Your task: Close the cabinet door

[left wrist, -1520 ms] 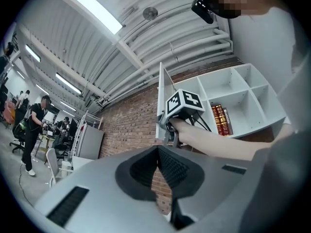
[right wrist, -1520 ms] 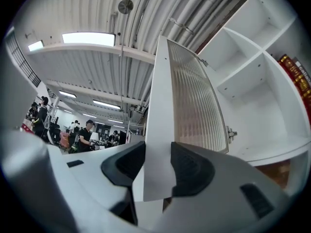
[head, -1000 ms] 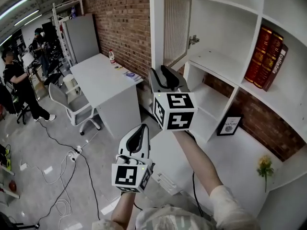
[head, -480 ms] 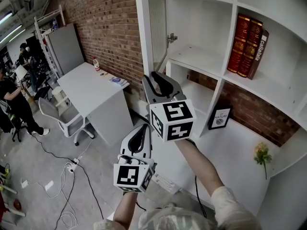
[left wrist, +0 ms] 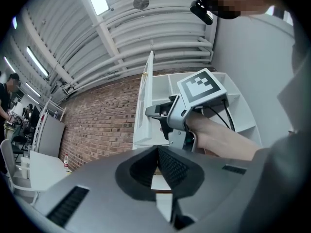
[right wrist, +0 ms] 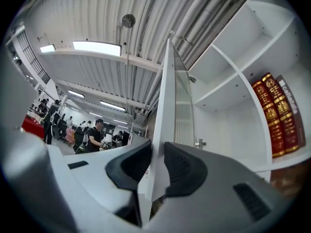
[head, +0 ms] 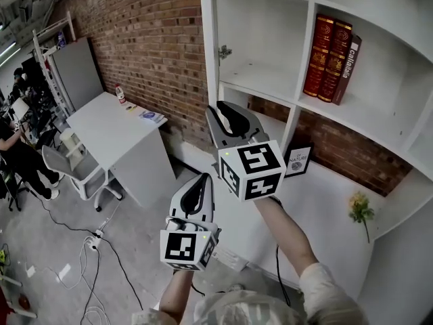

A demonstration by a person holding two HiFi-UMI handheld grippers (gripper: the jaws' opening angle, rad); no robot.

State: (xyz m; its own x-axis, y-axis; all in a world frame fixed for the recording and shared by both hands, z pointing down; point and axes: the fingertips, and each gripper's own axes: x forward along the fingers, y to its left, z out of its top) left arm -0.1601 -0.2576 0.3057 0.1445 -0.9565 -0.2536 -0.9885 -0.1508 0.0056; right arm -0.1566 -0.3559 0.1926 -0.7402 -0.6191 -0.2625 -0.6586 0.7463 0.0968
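Cabinet door (head: 208,53): it stands wide open, sticking straight out from the left side of the white cabinet (head: 270,80), so from the front I see only its thin edge.

Right gripper (head: 220,114): it is clamped on the free edge of the door, low down. Its jaws have just been closing, and its own view shows the door's edge between the two pads, both of them against it.

Left gripper (head: 201,181): it is clenched with nothing in it, the pads meeting at the tips. It hangs lower and nearer the person, apart from the door and pointed toward the other gripper.

Inside the cabinet: red books (head: 331,49) stand upright on the upper shelf. A small framed card (head: 295,161) leans in the compartment below. A yellow flower (head: 358,208) is further right.

Done so far: the door's edge is in hand, and that looks like the whole of it.

Left to do: by my reckoning, all of the swing. The door has to come round on its hinge (head: 223,49) until it lies flat over the open compartments, and then be let go.

Progress: an early stage, I'd judge; grip made, closing not yet visible.
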